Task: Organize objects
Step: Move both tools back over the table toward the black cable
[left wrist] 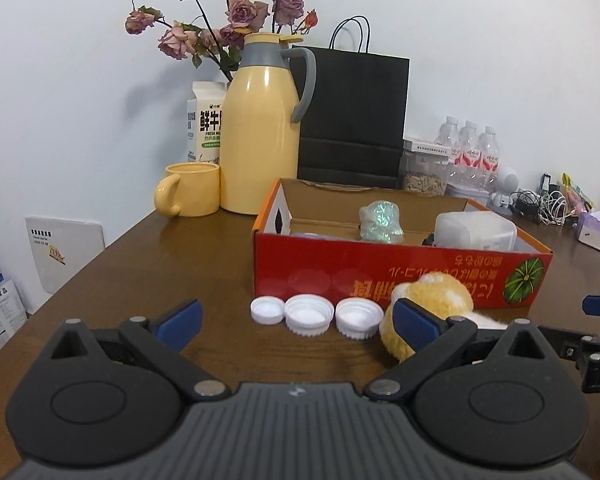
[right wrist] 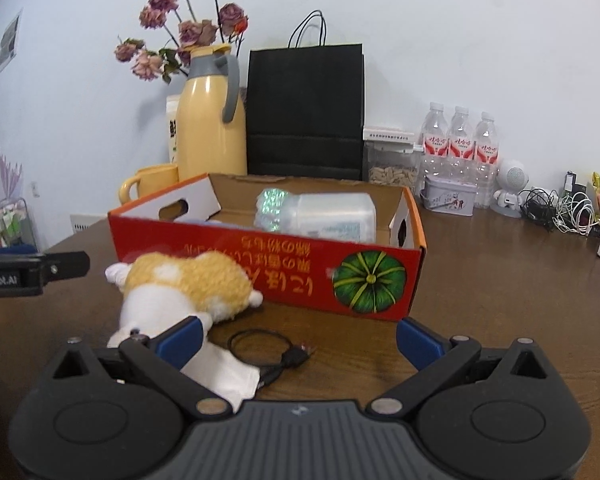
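A red cardboard box [left wrist: 380, 276] [right wrist: 268, 264] stands open on the brown table, holding an iridescent lump [left wrist: 381, 220] [right wrist: 271, 205] and a translucent plastic container [left wrist: 476, 230] [right wrist: 336, 216]. In front of it lie three white bottle caps [left wrist: 310, 314], a yellow-and-white plush toy [left wrist: 432, 304] [right wrist: 188, 284], a black cable [right wrist: 272, 350] and a white tissue [right wrist: 224, 372]. My left gripper [left wrist: 296, 320] is open just before the caps. My right gripper [right wrist: 300, 338] is open over the cable, its left finger beside the plush.
At the back stand a yellow thermos jug [left wrist: 260, 128], a yellow mug [left wrist: 190, 194], a milk carton [left wrist: 204, 120], dried roses [left wrist: 220, 12], a black paper bag [left wrist: 352, 116], water bottles [right wrist: 460, 140], a seed jar [right wrist: 392, 164], a tin [right wrist: 448, 196] and tangled chargers [right wrist: 556, 208].
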Tool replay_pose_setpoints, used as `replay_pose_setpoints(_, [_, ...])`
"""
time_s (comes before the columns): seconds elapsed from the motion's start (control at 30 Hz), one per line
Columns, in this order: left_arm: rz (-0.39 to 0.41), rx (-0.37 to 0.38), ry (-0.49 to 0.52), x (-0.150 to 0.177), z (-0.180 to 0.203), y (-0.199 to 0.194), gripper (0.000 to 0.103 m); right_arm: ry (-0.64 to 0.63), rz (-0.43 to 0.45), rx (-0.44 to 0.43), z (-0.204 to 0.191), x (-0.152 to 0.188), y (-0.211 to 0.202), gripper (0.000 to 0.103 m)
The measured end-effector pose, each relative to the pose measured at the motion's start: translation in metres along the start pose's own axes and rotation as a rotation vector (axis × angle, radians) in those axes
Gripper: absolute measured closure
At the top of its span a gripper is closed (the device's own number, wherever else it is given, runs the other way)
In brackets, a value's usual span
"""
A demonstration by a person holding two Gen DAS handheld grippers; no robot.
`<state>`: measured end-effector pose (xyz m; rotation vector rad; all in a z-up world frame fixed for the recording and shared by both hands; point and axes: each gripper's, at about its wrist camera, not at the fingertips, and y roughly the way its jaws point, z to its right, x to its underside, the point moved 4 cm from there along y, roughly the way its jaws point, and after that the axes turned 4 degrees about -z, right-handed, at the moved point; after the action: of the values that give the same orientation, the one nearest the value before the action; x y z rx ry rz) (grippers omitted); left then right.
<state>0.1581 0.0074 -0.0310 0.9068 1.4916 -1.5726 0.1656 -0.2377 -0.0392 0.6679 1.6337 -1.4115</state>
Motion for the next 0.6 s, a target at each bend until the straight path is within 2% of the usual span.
replay_pose_setpoints(0.1, [-0.016,0.001,-0.004,0.003,-0.003,-0.003,0.000,-0.017,-0.032,0.012,0.000,0.003,0.002,0.002])
replay_pose_setpoints(0.27, [-0.030,0.003,-0.022,0.004,-0.008,-0.004,0.000,-0.006,-0.102,0.006,0.007,0.005,0.014,0.018])
replay_pose_setpoints(0.47, [-0.035,0.000,-0.022,0.006,-0.007,-0.002,0.000,0.054,-0.146,0.012,0.014,-0.002,0.035,0.042])
replay_pose_setpoints(0.53, [-0.037,-0.003,-0.024,0.006,-0.008,-0.001,0.000,0.051,-0.170,0.005,0.012,0.000,0.042,0.056])
replay_pose_setpoints(0.6, [-0.040,-0.001,-0.025,0.006,-0.008,-0.001,0.000,0.043,-0.183,0.002,0.009,0.002,0.046,0.060])
